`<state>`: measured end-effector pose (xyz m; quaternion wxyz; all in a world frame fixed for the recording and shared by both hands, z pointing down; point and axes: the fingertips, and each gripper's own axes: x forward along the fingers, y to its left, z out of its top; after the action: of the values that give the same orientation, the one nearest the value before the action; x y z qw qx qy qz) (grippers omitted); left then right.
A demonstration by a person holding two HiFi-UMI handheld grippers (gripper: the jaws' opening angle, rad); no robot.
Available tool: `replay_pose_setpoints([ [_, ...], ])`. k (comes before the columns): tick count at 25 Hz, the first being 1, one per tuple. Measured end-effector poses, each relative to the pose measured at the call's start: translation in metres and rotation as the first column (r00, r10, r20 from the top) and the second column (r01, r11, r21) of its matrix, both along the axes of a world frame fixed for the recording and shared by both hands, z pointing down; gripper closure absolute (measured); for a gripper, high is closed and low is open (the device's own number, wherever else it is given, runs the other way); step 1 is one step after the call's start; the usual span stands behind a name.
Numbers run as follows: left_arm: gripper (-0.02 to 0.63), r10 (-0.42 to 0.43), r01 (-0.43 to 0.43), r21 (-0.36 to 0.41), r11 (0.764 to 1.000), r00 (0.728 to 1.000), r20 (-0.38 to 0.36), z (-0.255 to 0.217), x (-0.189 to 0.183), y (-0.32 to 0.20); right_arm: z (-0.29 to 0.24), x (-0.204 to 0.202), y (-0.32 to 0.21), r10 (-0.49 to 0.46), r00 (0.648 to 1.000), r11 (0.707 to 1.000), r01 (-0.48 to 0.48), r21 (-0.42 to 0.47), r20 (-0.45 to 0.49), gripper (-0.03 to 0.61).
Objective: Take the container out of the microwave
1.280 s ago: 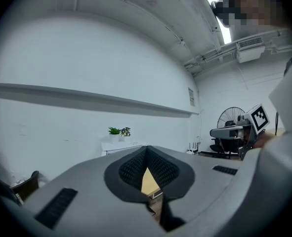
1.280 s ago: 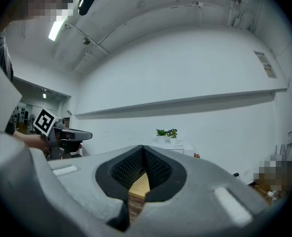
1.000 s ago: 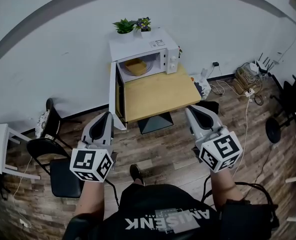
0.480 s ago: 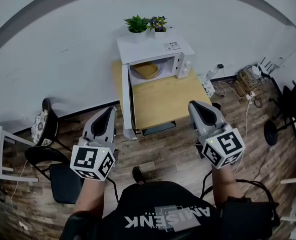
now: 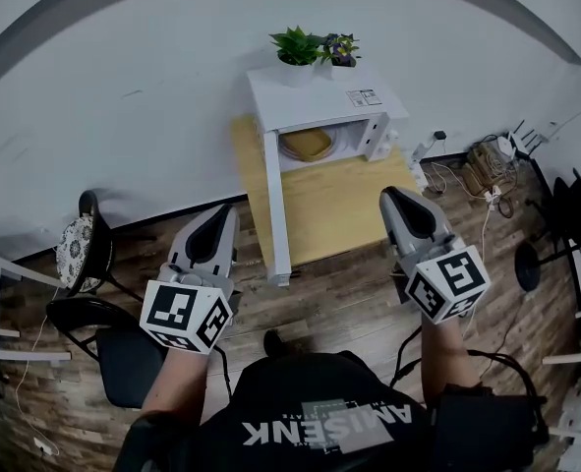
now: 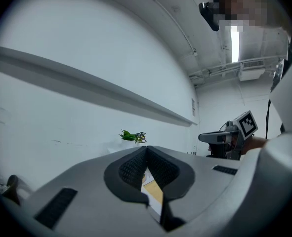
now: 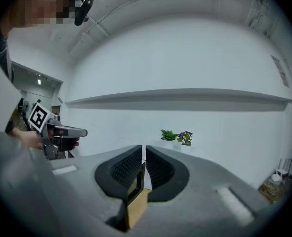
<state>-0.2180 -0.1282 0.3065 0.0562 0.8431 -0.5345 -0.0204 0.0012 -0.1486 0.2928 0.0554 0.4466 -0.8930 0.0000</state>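
1. Microwave (image 5: 319, 101) is sitting on the wooden counter (image 5: 344, 205) against the wall, with its door (image 5: 276, 205) standing wide open on the microwave's left.
2. Container (image 5: 307, 144), tan and shallow, is lying inside the microwave cavity with nothing touching it.
3. Two small potted plants (image 5: 315, 47) are standing on top of the microwave.
4. Left gripper (image 5: 221, 214) is hovering well short of the microwave, near the door's outer edge, jaws pressing together and empty.
5. Right gripper (image 5: 396, 198) is hovering in front of the microwave, off to its right, jaws opening to a thin gap with nothing in it.
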Motion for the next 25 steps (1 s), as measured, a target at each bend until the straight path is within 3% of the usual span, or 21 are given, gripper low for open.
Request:
replay_pose_setpoints([
  [9,0.611,-0.007,0.006,-0.057,0.998,1.000,-0.013,0.017,-0.008,-0.026,0.006,-0.014,-0.049,-0.044,0.999,0.999,0.044,-0.016,-0.028,0.552],
  [19,0.609,-0.138,0.139,-0.084,0.987,0.990,0.019,0.014,0.017,-0.055,0.027,0.001,-0.134,-0.196,0.979,0.980,0.194,-0.040,-0.057,0.502],
  [22,0.541,-0.160,0.162,-0.083,0.983,0.987,0.029,0.013,0.031,-0.064,0.032,0.005,-0.159,-0.246,0.965,0.969,0.243,-0.042,-0.087,0.491],
  [25,0.537,-0.203,0.206,-0.091,0.974,0.978,0.043,0.014,0.037,-0.070,0.036,0.004,-0.179,-0.291,0.950,0.957,0.288,-0.042,-0.116,0.481],
])
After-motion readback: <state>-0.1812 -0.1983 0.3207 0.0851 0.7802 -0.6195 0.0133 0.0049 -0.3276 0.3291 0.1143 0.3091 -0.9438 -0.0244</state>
